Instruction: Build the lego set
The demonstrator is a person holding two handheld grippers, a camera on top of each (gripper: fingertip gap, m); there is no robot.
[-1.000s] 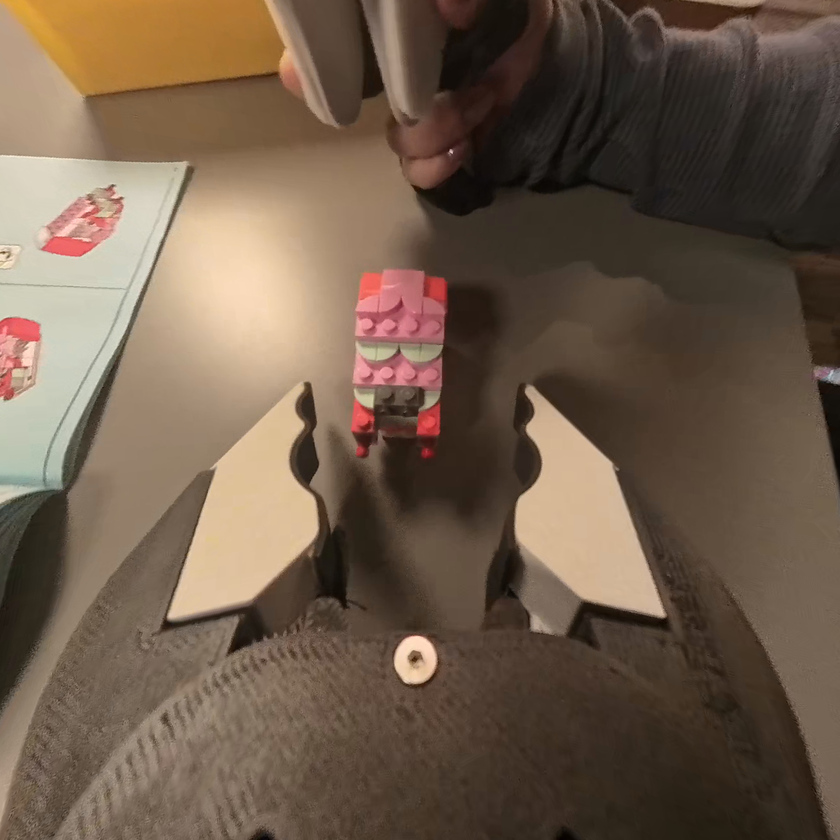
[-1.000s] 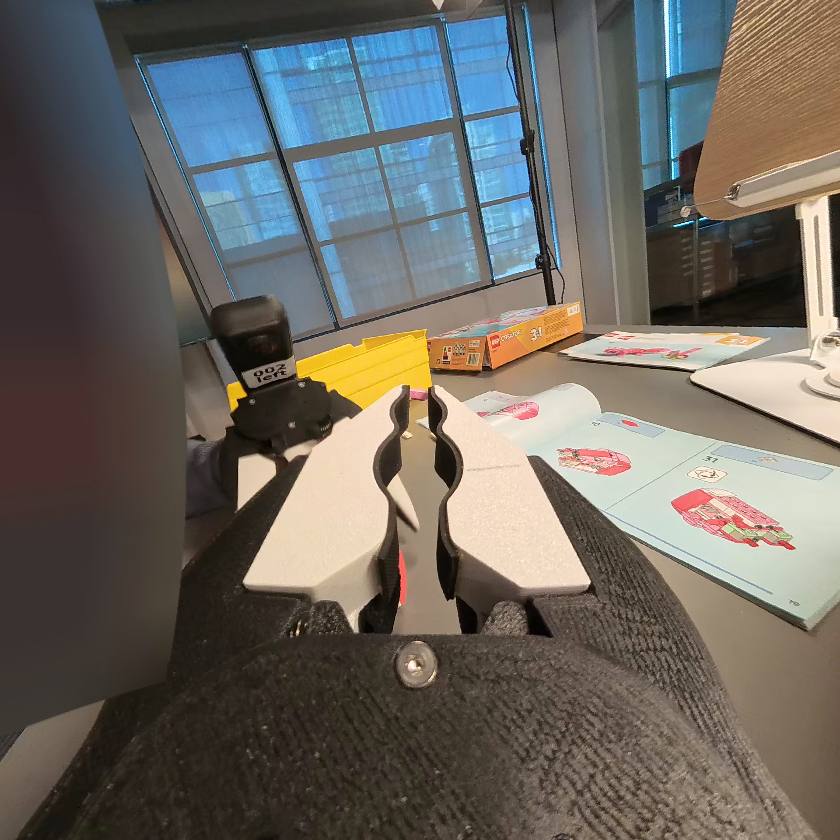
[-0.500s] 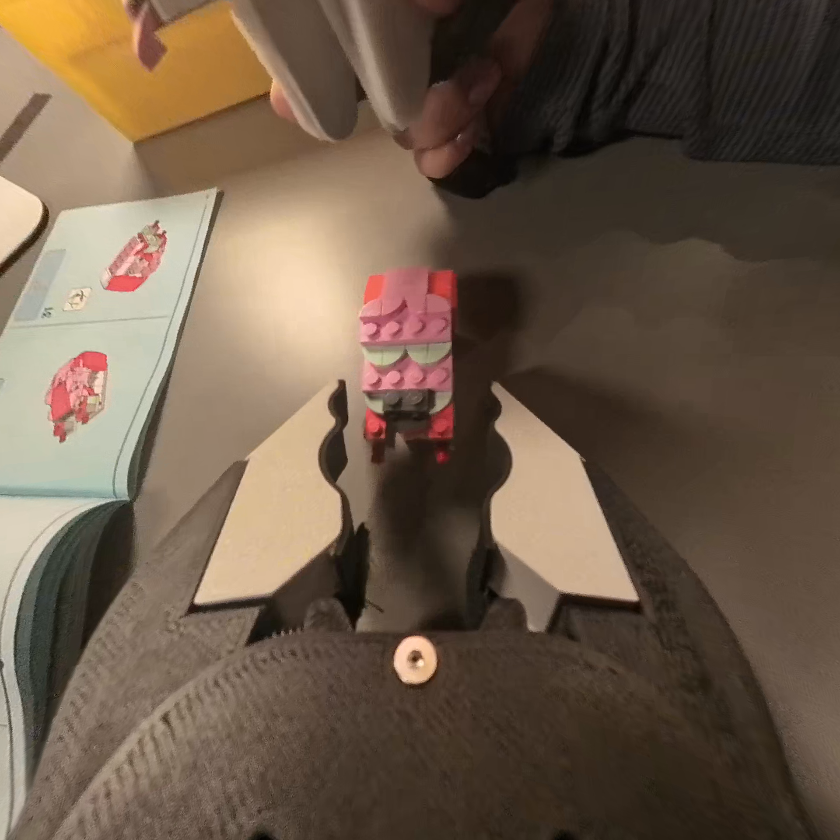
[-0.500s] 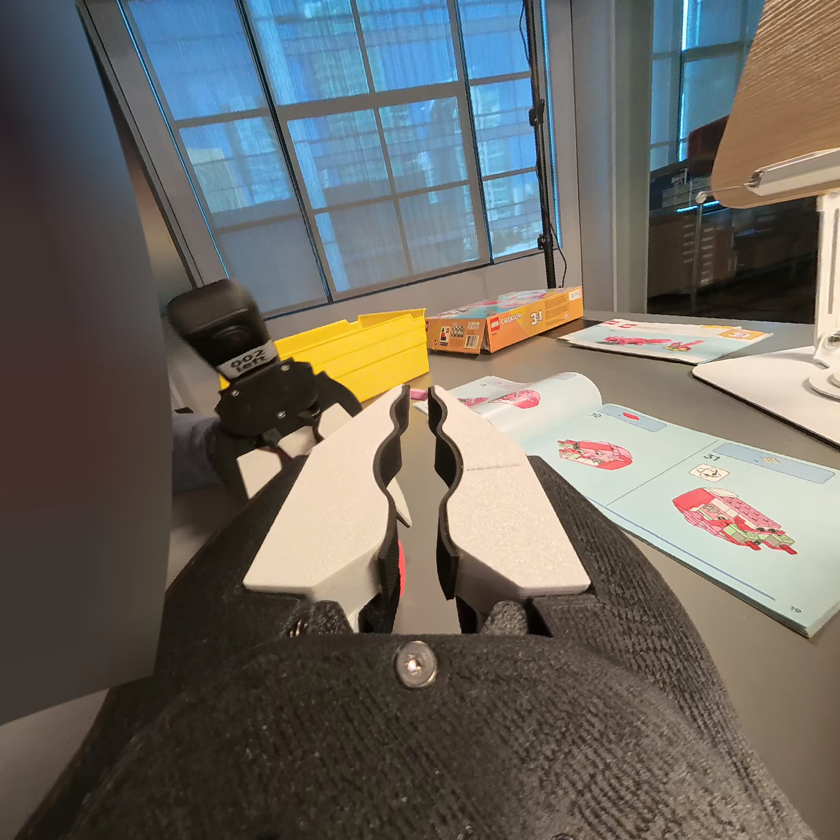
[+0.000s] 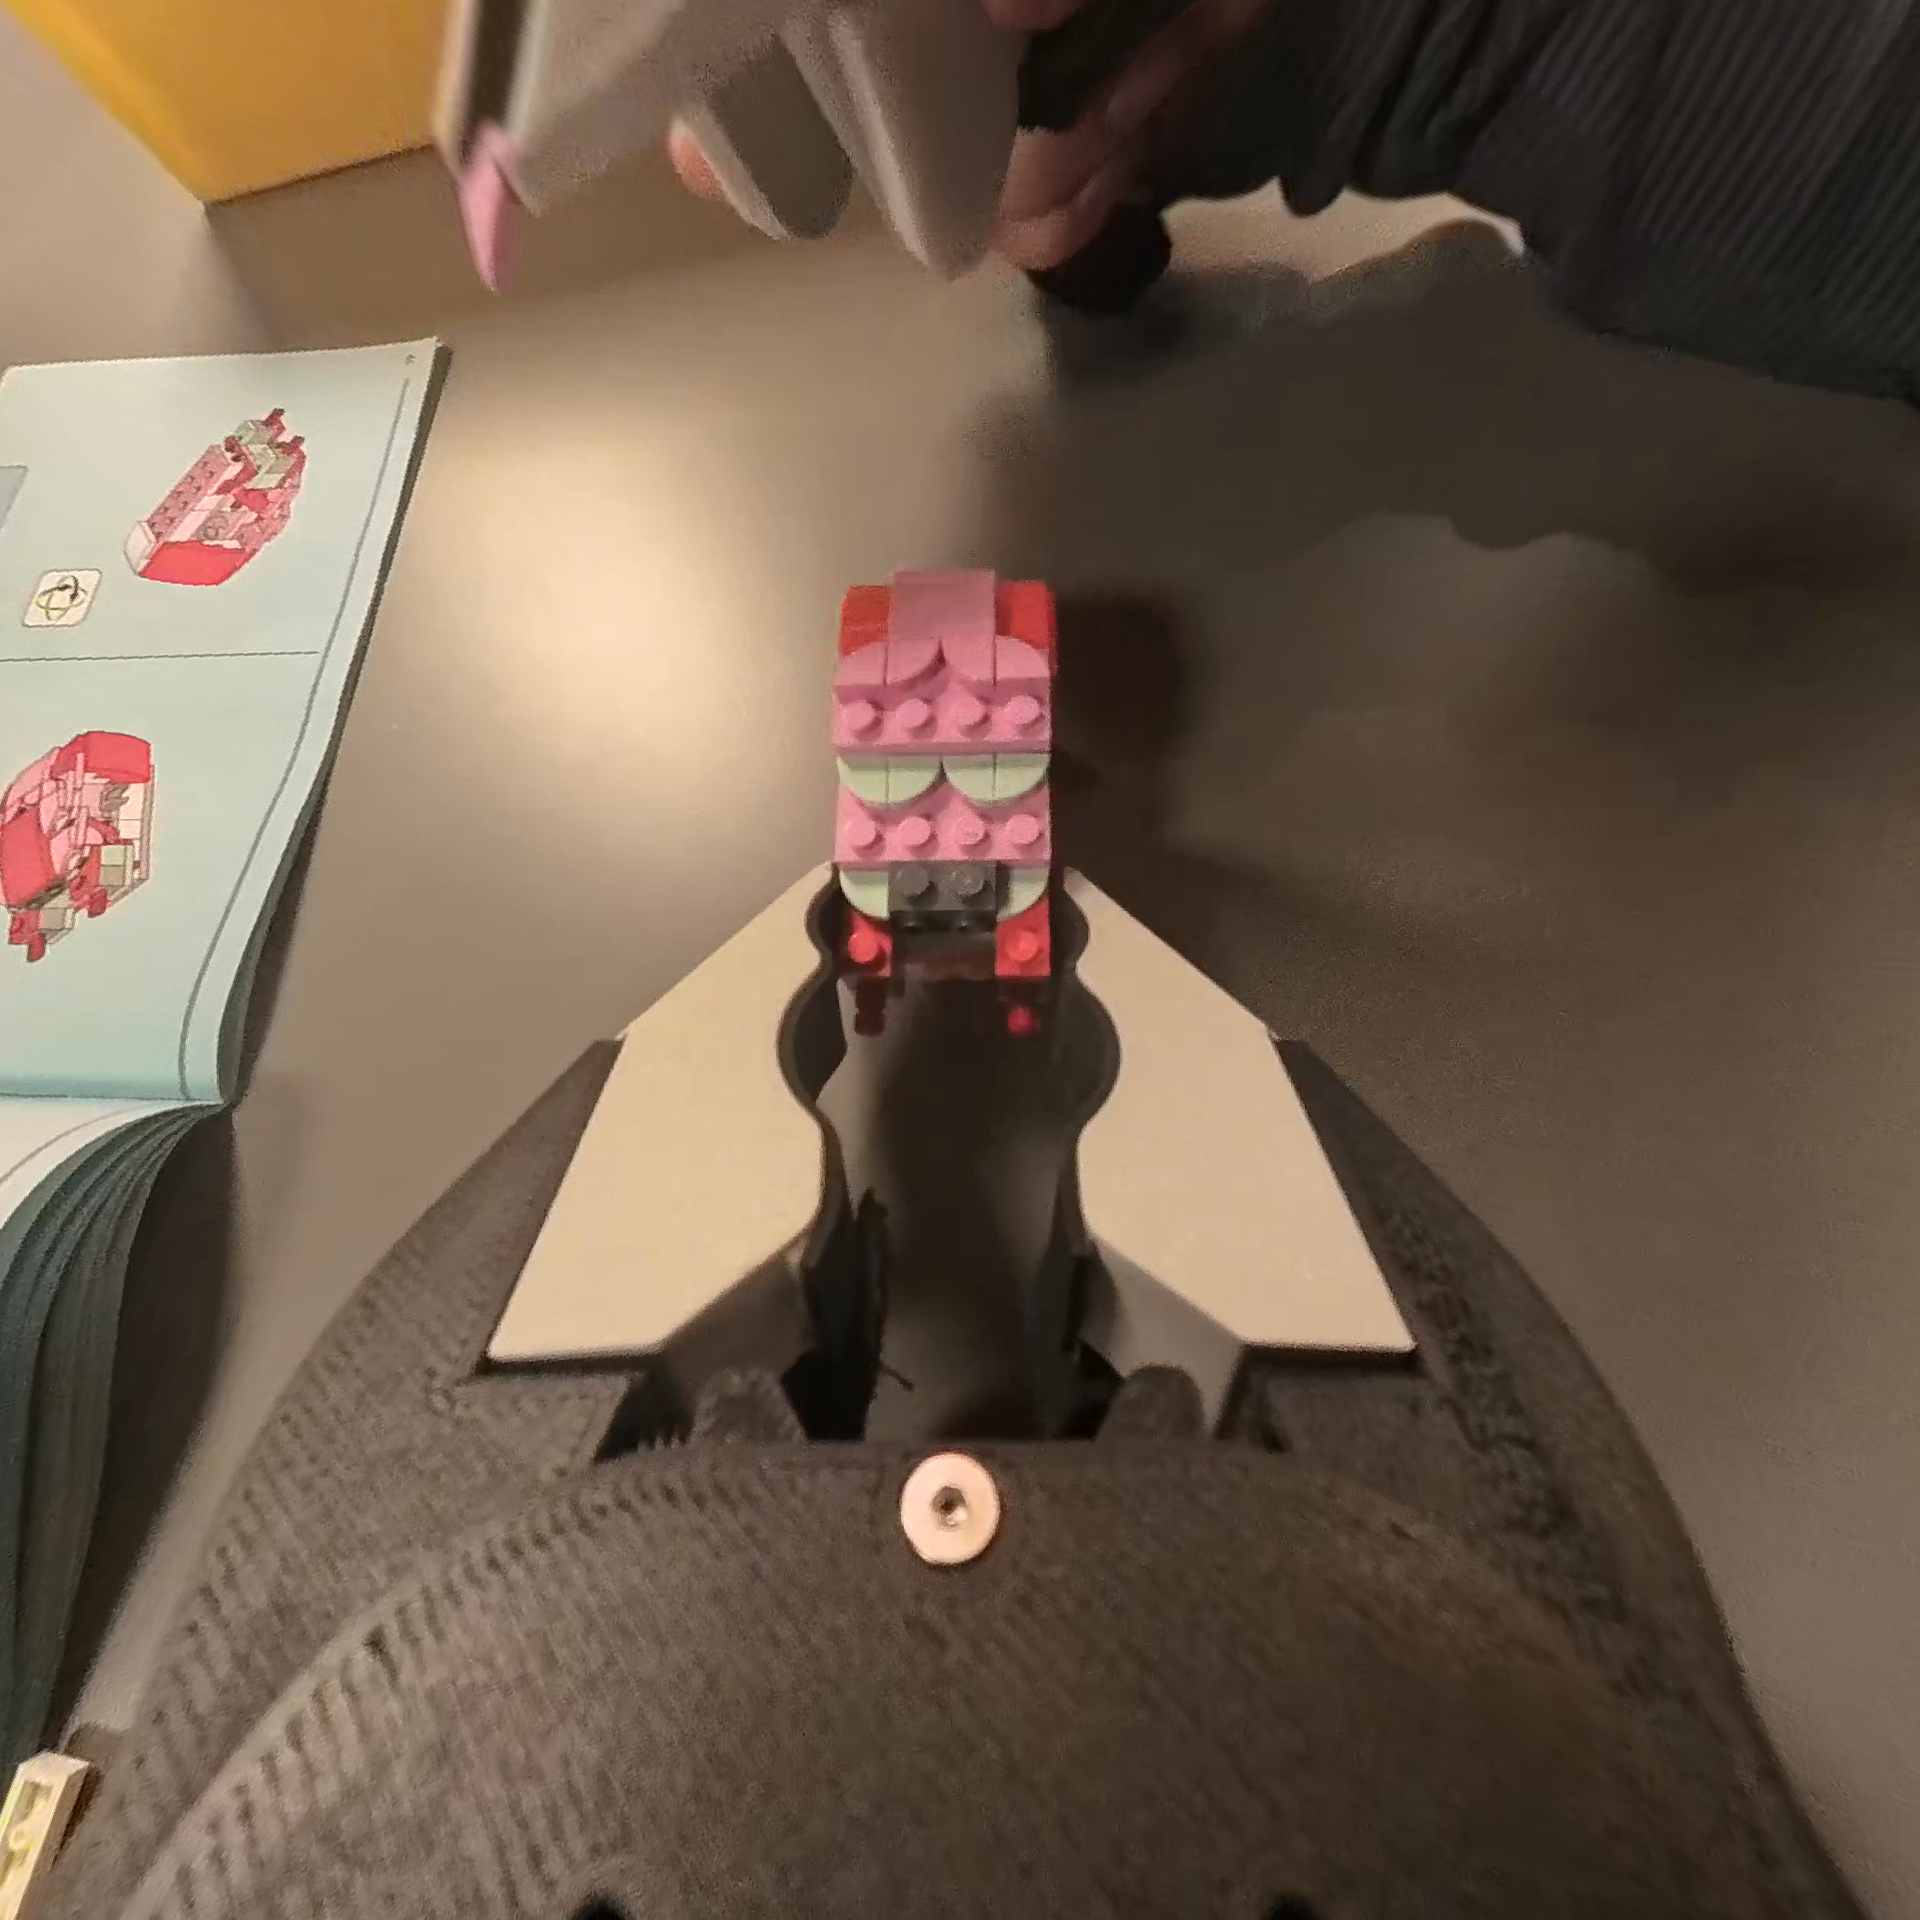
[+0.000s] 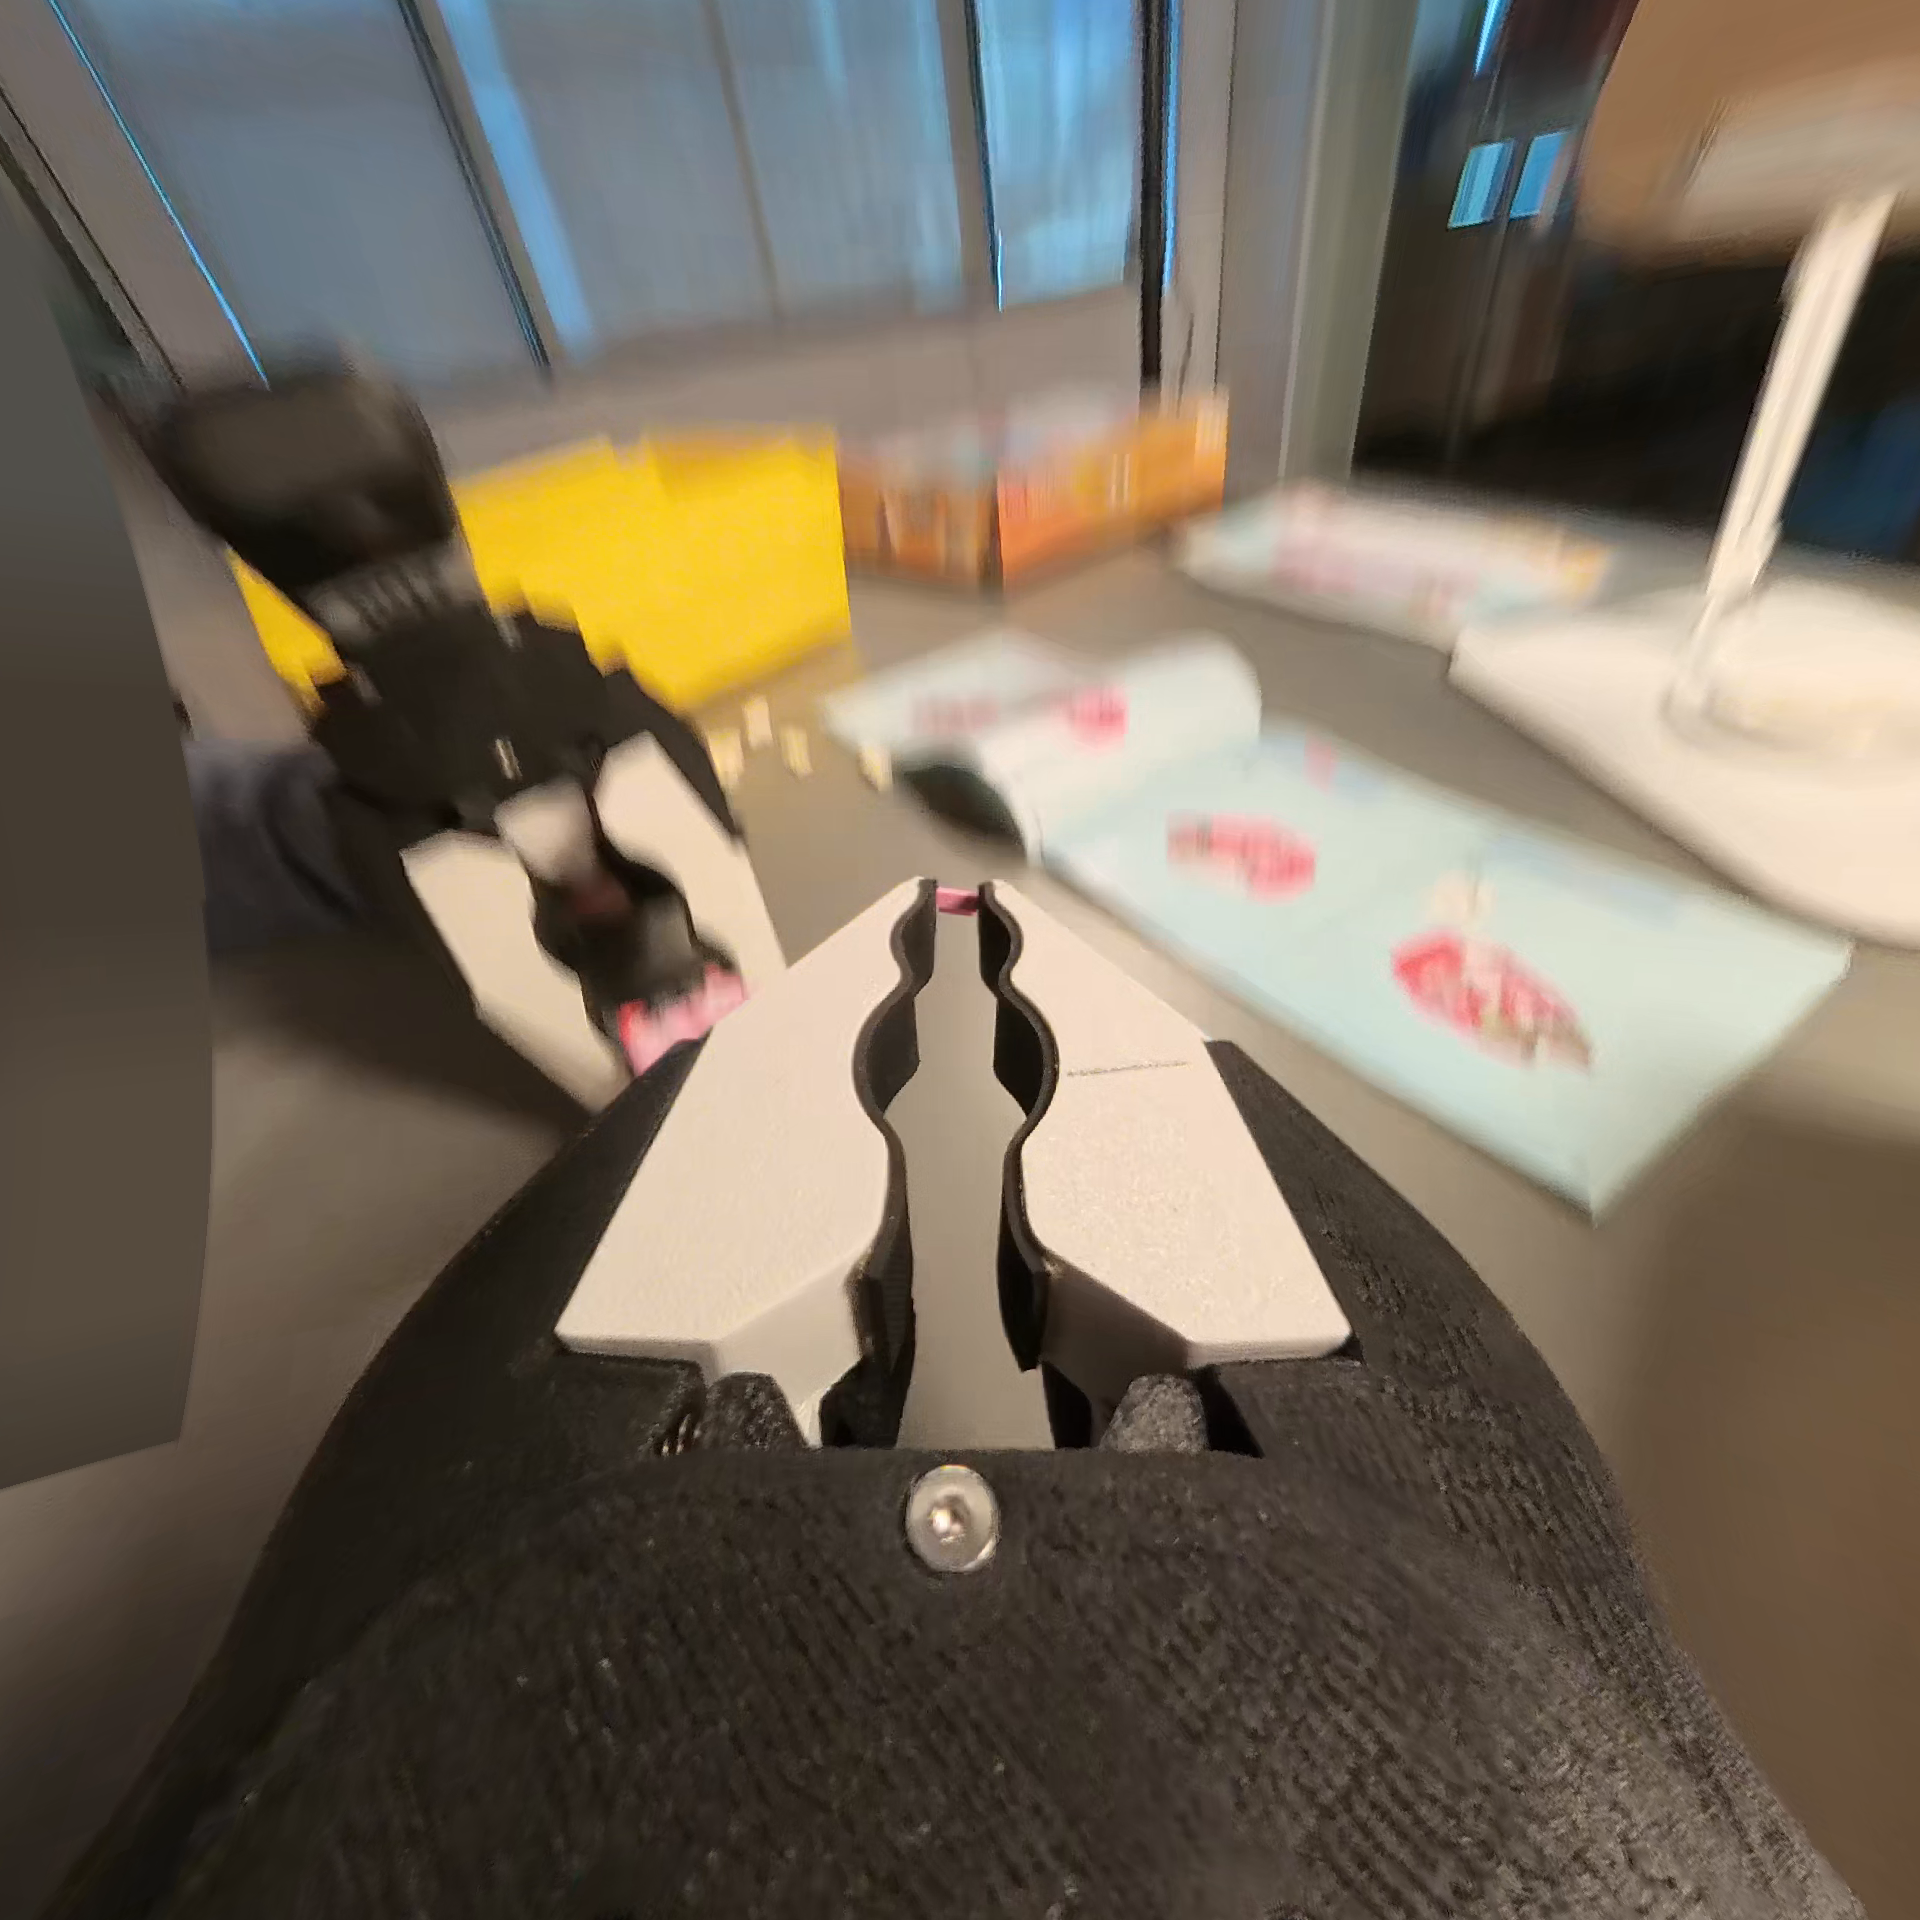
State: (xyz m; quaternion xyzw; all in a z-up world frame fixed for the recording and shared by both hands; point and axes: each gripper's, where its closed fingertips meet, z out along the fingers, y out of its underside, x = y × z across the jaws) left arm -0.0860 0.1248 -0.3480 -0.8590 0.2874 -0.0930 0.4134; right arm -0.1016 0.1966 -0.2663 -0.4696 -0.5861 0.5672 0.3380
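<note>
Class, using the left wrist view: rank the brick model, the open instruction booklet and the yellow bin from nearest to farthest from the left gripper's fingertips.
1. Brick model: its near end sits between the left gripper fingertips.
2. Instruction booklet: off to the left, on the table.
3. Yellow bin: farthest, at the top left.

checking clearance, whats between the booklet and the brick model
Nothing: just bare table between the booklet and the brick model, as the left wrist view shows.
</note>
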